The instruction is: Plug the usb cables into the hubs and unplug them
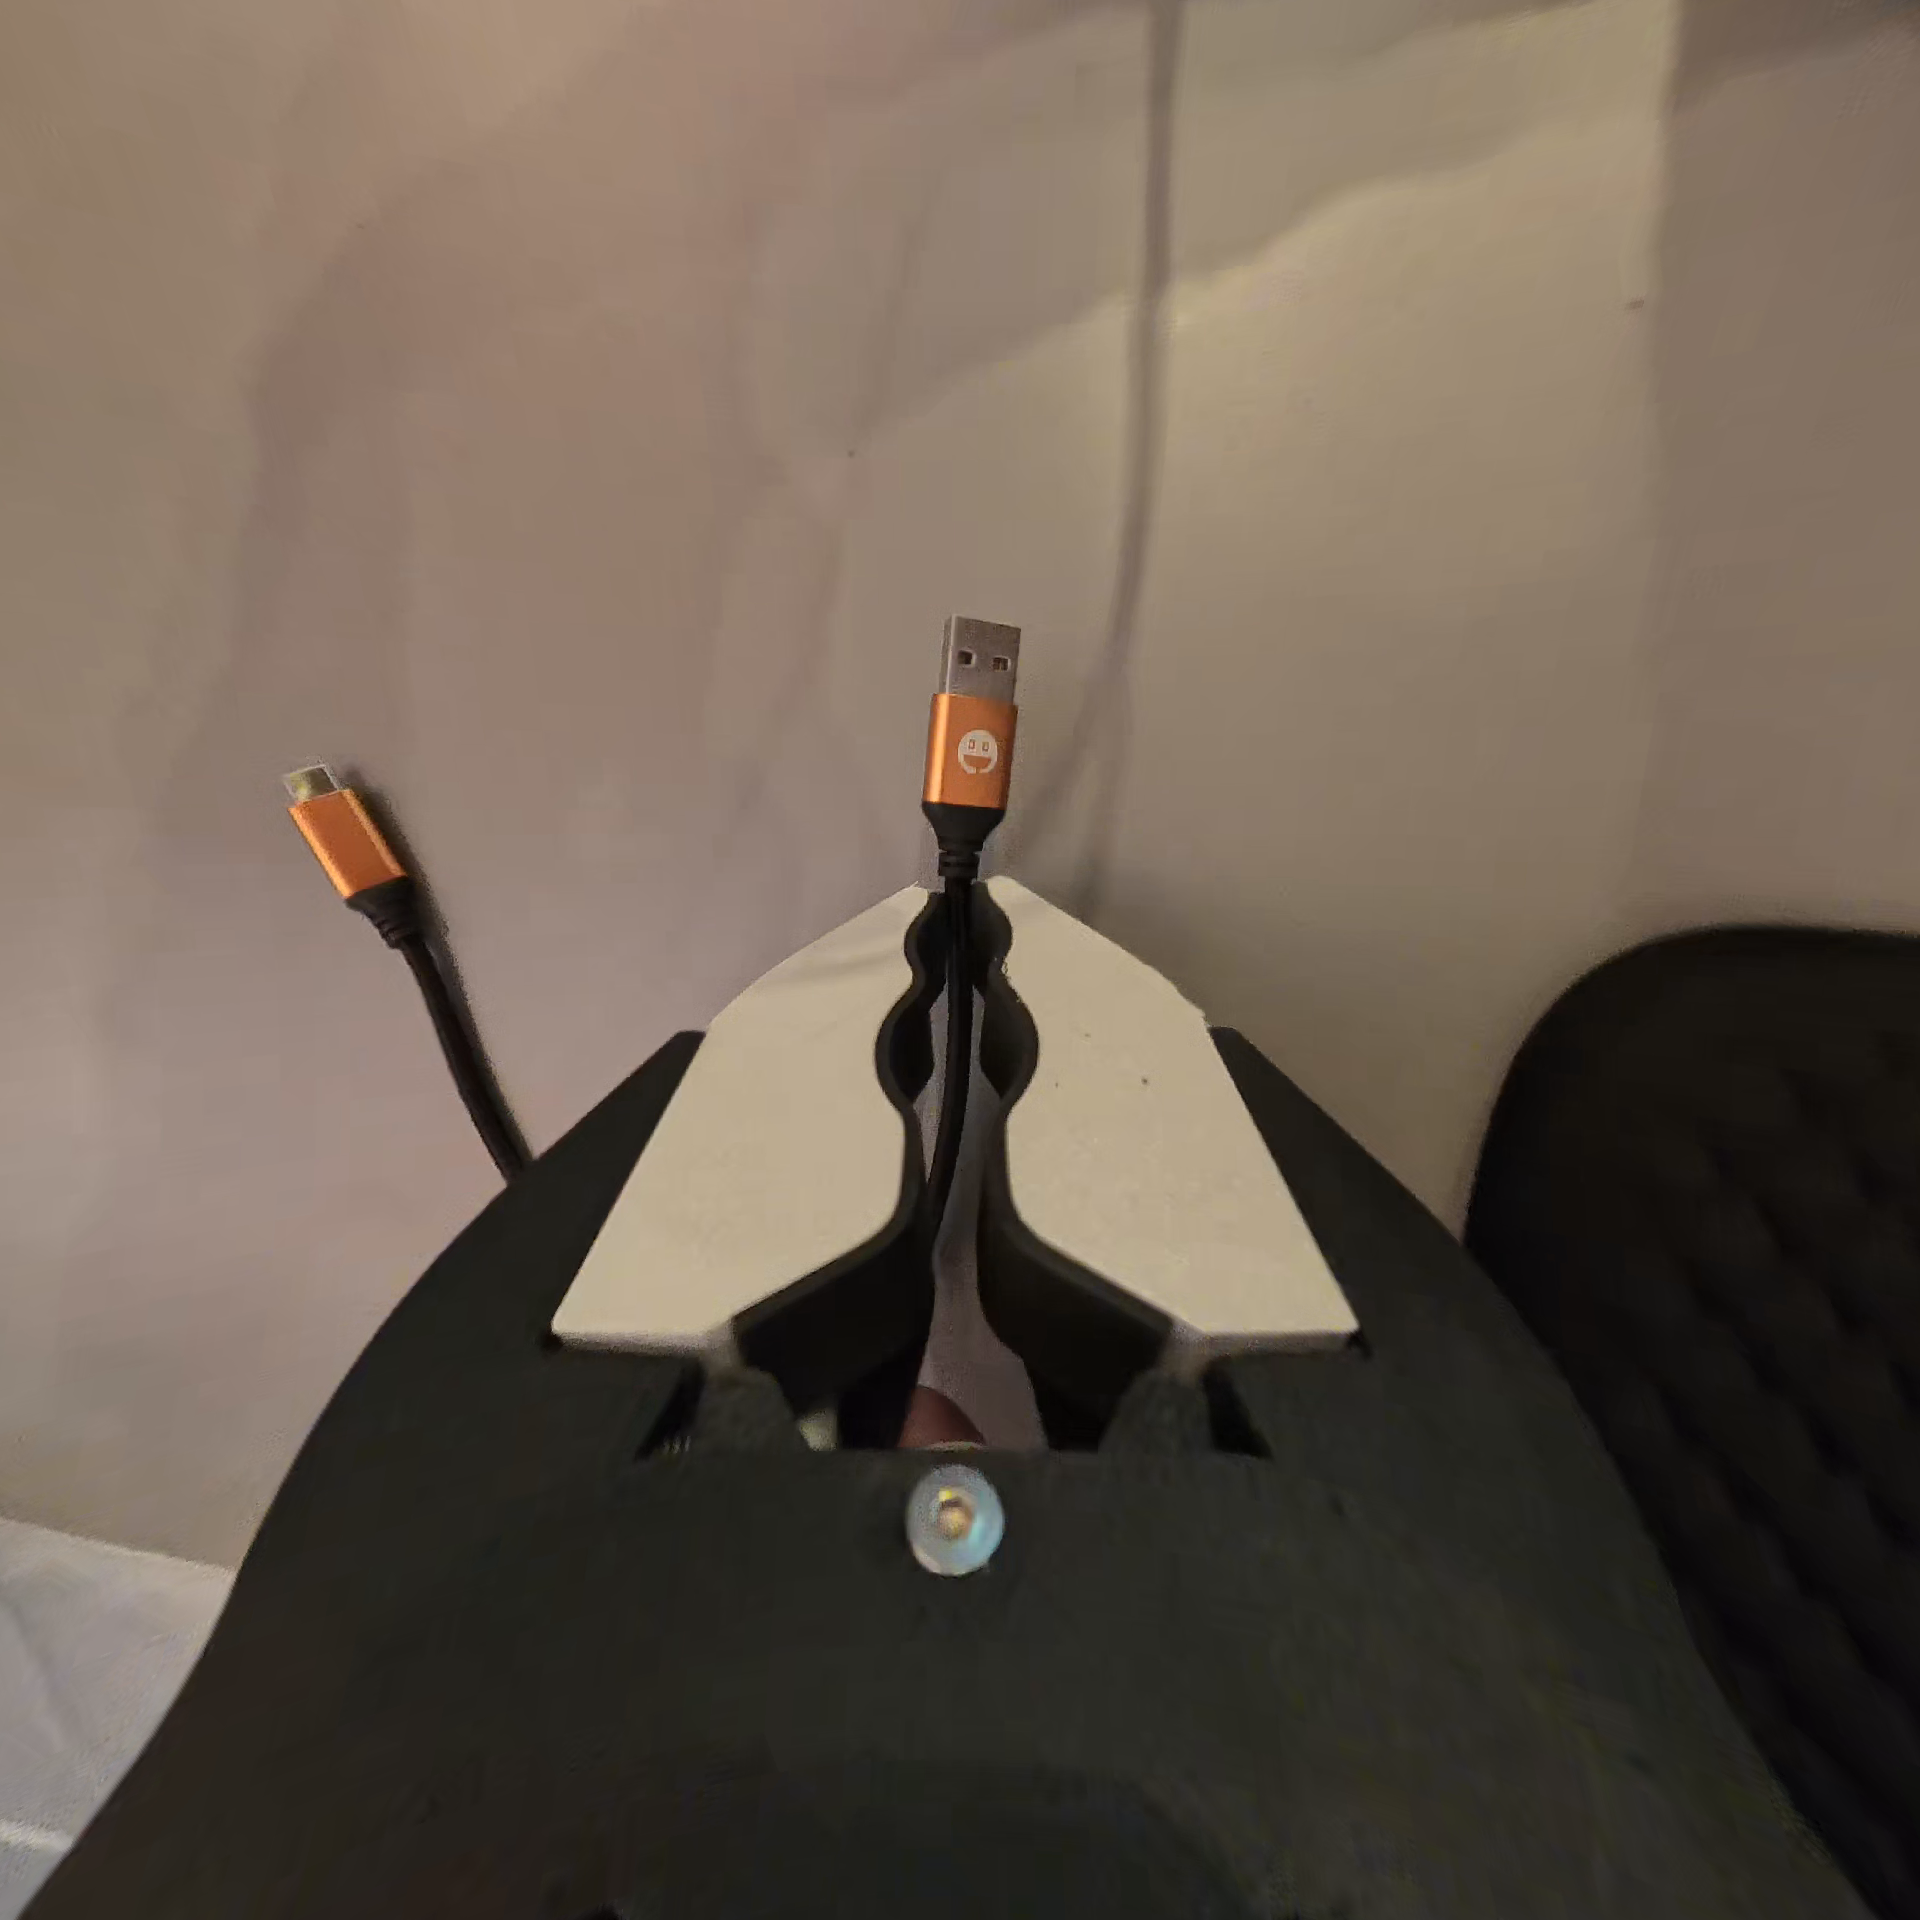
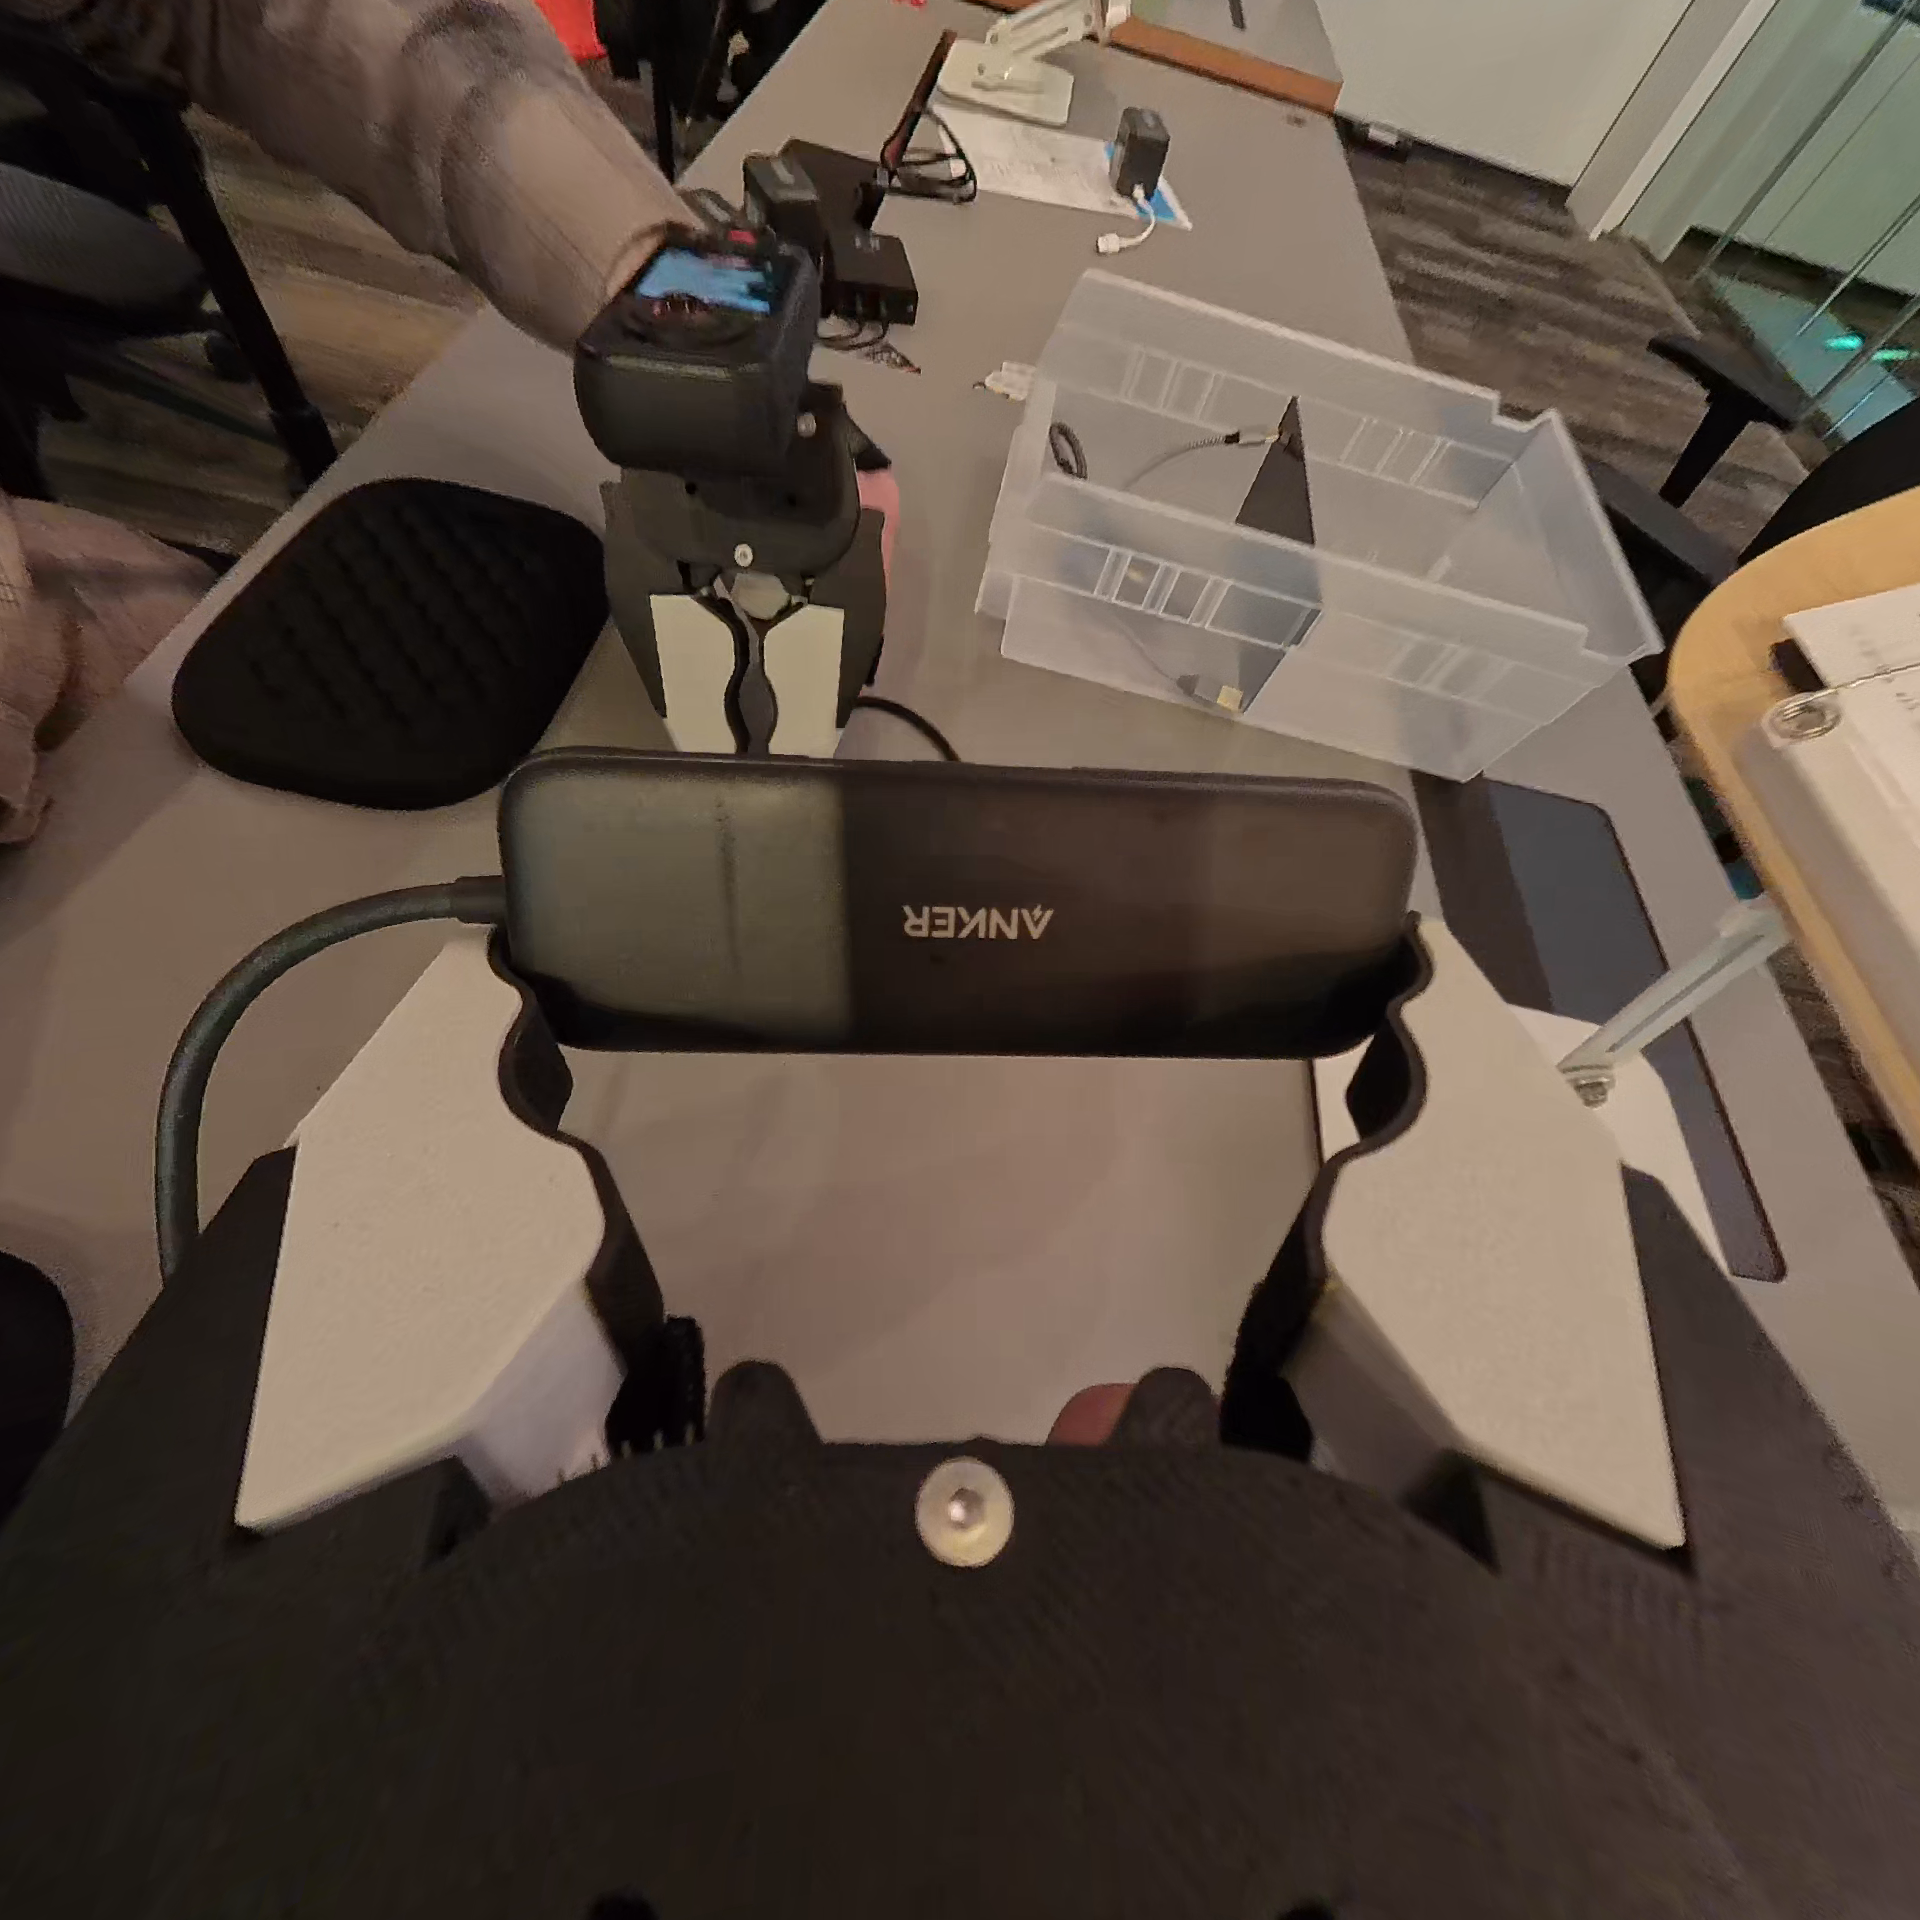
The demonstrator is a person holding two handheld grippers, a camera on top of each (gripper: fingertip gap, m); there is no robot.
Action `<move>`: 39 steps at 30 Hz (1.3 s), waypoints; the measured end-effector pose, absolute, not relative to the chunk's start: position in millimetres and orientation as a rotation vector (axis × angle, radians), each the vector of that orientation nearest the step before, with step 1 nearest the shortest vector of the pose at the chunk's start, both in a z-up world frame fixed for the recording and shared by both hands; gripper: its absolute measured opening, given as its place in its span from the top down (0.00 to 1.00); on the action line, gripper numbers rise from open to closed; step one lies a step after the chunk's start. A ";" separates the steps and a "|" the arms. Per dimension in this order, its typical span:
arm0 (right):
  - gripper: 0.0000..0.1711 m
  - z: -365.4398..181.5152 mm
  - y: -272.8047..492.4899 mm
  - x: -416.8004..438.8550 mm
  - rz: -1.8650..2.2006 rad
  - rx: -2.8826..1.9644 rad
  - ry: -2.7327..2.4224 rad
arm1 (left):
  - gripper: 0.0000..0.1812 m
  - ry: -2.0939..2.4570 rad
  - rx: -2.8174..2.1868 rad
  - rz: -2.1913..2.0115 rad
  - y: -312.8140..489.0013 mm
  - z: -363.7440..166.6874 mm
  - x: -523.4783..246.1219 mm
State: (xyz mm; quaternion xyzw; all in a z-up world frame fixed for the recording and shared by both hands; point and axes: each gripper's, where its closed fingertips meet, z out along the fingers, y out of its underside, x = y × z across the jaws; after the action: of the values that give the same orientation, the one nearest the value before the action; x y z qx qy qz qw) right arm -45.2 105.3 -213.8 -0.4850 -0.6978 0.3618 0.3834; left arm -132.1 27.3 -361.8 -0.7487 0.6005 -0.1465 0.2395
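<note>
Your left gripper [image 1: 961, 894] pinches the black braided cable [image 1: 951, 1049] below its orange USB plug [image 1: 971, 732]. Your right gripper [image 2: 961, 997] clamps the dark grey flat hub [image 2: 956, 899] endwise above the grey table [image 2: 416, 862].

The hub [image 2: 956, 904] hides its ports and the left gripper's [image 2: 755, 743] fingertips; the table's [image 2: 1299, 260] far end is cut off.

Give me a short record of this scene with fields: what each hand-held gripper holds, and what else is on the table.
left hand-held gripper: shut on black cable, its large plug pointing away, free
small plug: free, to the left
right hand-held gripper: shut on dark hub by its two ends
hub ports: not visible
table: clear plastic bin, black pad
</note>
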 end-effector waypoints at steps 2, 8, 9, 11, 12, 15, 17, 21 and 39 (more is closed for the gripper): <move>0.11 -223.8 107.0 -48.9 0.919 -1.260 -1.795 | 0.98 1.592 -2.093 -0.348 34.5 -362.2 -133.4; 0.11 -274.2 115.9 -60.2 0.839 -1.382 -1.887 | 0.98 1.446 -2.177 -0.278 55.5 -363.0 -144.5; 0.11 -285.8 117.5 -62.3 0.811 -1.409 -1.913 | 0.98 1.432 -2.173 -0.303 55.8 -360.5 -144.1; 0.11 -312.3 118.7 -64.3 0.735 -1.465 -1.989 | 0.98 1.369 -2.183 -0.315 60.7 -355.1 -145.9; 0.11 -324.5 118.8 -65.0 0.699 -1.491 -2.025 | 0.98 1.354 -2.177 -0.301 64.1 -352.1 -148.0; 0.11 -355.6 119.0 -65.6 0.582 -1.544 -2.125 | 0.98 1.328 -2.174 -0.341 67.4 -344.0 -148.7; 0.11 -369.8 117.9 -66.4 0.528 -1.564 -2.172 | 0.98 1.321 -2.170 -0.391 67.0 -339.0 -145.6; 0.11 -378.9 112.8 -71.5 0.529 -1.595 -2.197 | 0.98 1.330 -2.169 -0.401 69.3 -331.4 -143.2; 0.29 -350.3 125.5 -61.2 0.526 -1.608 -2.107 | 0.98 1.344 -2.216 -0.484 74.7 -319.9 -130.1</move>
State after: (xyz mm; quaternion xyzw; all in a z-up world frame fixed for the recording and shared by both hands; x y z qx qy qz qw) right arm -61.2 125.5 -350.3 -0.5808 -0.7609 0.1901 0.2181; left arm -130.1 74.7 -319.9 -0.8139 0.4936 -0.1776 0.2497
